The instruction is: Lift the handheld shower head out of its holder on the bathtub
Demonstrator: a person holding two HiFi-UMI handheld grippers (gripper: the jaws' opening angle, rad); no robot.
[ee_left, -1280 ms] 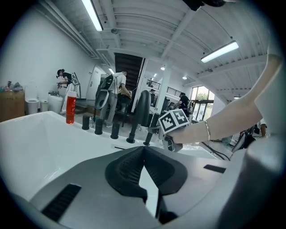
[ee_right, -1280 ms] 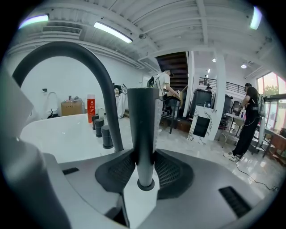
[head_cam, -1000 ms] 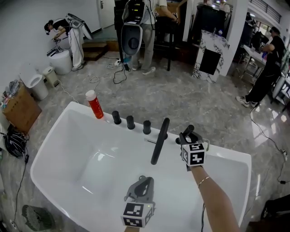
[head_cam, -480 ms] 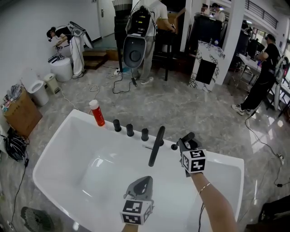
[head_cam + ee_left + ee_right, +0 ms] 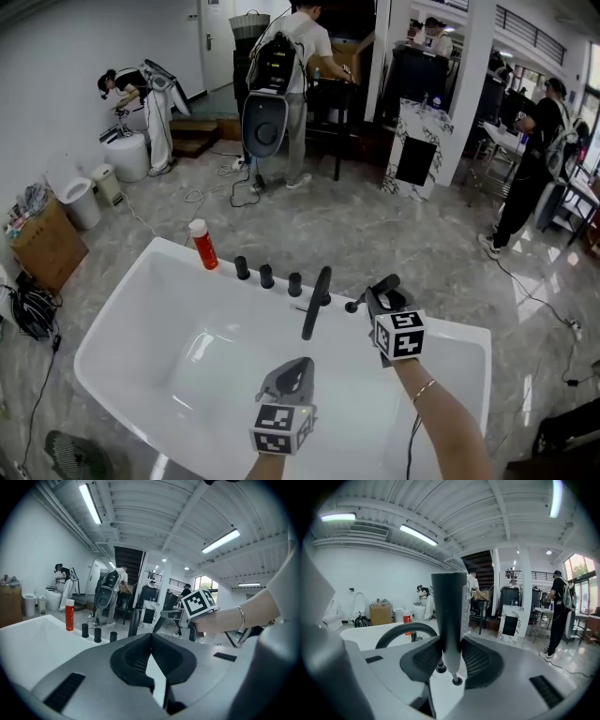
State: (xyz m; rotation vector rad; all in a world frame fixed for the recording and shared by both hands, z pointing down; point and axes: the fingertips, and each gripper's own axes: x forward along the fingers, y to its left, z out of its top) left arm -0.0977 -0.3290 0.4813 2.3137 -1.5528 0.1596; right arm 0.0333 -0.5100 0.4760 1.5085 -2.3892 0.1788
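The right gripper (image 5: 382,294) has its jaws clamped on the shower head (image 5: 450,611), which stands upright between the pads as a dark bar. Seen from the right gripper view, the bar's tapered lower end hangs free, and a small round socket on the white rim sits just below and beside it. I take that socket for the holder (image 5: 457,681). The two look apart, not seated, though the gap is hard to judge from that angle. From the head view the shower head's top pokes up above the gripper, over the far rim of the bathtub (image 5: 111,309), just right of the black spout (image 5: 316,302).

The left gripper (image 5: 292,377) hangs over the middle of the tub with its jaws pressed together and nothing between them, well apart from the shower head. It has no part in the lift.

So the grasp is made and the lift looks done, or all but done. What may be left is only to bring the lower end fully clear of the socket. The three black knobs (image 5: 267,276) and the red bottle (image 5: 203,244) on the far rim stand untouched.
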